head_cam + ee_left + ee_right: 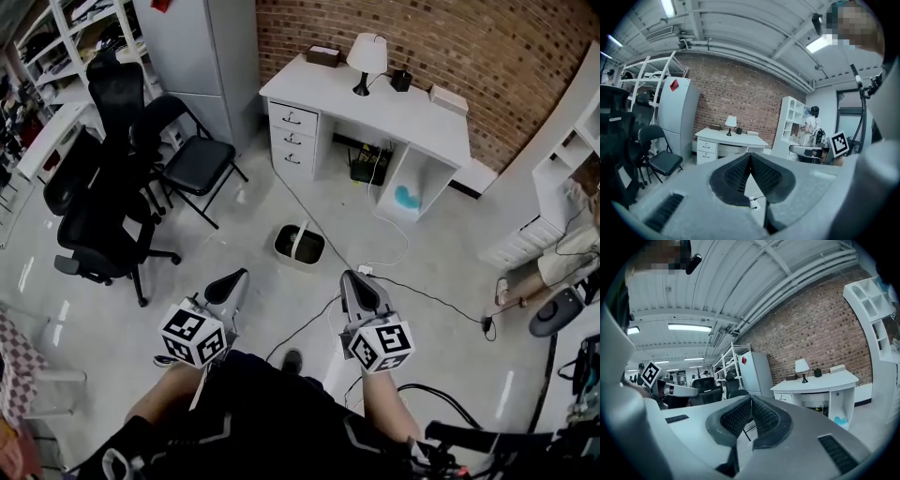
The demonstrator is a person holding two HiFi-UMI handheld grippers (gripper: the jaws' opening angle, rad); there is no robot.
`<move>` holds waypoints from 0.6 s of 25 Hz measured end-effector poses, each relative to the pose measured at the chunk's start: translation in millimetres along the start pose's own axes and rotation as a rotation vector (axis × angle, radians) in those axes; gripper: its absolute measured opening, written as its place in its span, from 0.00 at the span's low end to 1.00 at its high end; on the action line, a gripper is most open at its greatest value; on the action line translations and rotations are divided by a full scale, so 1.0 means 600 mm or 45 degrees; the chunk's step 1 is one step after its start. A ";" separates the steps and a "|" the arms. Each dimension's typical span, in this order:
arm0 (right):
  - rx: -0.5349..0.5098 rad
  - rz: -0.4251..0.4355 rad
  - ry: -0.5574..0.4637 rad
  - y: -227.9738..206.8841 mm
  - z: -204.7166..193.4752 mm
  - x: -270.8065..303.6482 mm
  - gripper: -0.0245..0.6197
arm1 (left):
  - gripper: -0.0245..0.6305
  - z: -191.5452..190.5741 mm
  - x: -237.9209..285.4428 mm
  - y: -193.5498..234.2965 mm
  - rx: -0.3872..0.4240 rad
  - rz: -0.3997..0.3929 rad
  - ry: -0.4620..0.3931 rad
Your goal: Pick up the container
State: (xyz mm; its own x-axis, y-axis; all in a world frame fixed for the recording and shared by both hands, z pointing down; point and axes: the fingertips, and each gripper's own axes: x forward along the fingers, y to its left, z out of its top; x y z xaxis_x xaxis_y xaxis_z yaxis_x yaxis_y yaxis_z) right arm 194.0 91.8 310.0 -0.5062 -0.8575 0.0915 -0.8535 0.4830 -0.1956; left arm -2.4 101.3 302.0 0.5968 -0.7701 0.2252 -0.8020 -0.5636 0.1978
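White container (298,246): we find it on the grey floor (441,272), ahead of both grippers and roughly between them, well apart from either. A pale handle crosses its dark inside, and we cannot make out what it holds.
Left gripper (236,278): it is held low over the floor. In the left gripper view its jaws meet at the tips with nothing between them.
Right gripper (353,277): its jaws are pressed together as well, and empty.
Gripper views: both look out level across the room, and the gripper bodies cover most of the floor in them.
Cable (319,217): a thin line runs along the floor just beside the container's right side. We lose its far end under the counter.
Counter (394,117): white, set against the brick wall (487,66). It carries a lamp (367,58) and a few small boxes we cannot identify. Its open cubby shows only a blue-green smear.
Black chairs (103,216): they are grouped at the left and overlap so much that we cannot count them.
Person (572,248): at the right edge, cut off by the frame, with only part of them showing.
Our own body: dark clothing fills the bottom of the head view, and the marker cubes hide most of our hands.
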 end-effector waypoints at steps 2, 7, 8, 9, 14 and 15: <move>-0.001 0.013 0.007 -0.004 -0.004 0.012 0.05 | 0.05 -0.004 0.011 0.008 0.005 0.003 0.007; -0.017 0.037 0.028 -0.015 -0.004 0.055 0.05 | 0.05 -0.002 0.053 0.029 -0.007 -0.016 -0.008; -0.027 0.041 0.032 -0.016 -0.003 0.066 0.05 | 0.05 -0.002 0.063 0.036 -0.009 -0.025 -0.010; -0.036 0.041 0.036 -0.017 -0.001 0.077 0.05 | 0.05 -0.001 0.073 0.044 -0.014 -0.035 -0.012; -0.064 0.002 0.054 -0.030 0.008 0.142 0.05 | 0.05 0.008 0.123 0.102 -0.037 -0.084 -0.021; -0.066 -0.006 0.053 -0.032 0.011 0.157 0.05 | 0.05 0.011 0.134 0.118 -0.033 -0.091 -0.020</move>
State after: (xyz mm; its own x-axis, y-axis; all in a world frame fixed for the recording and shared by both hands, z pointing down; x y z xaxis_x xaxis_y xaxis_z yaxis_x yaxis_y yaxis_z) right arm 163.3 0.6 315.8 -0.5062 -0.8521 0.1328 -0.8604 0.4887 -0.1444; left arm -11.4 -2.5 327.6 0.6519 -0.7330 0.1944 -0.7563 -0.6096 0.2376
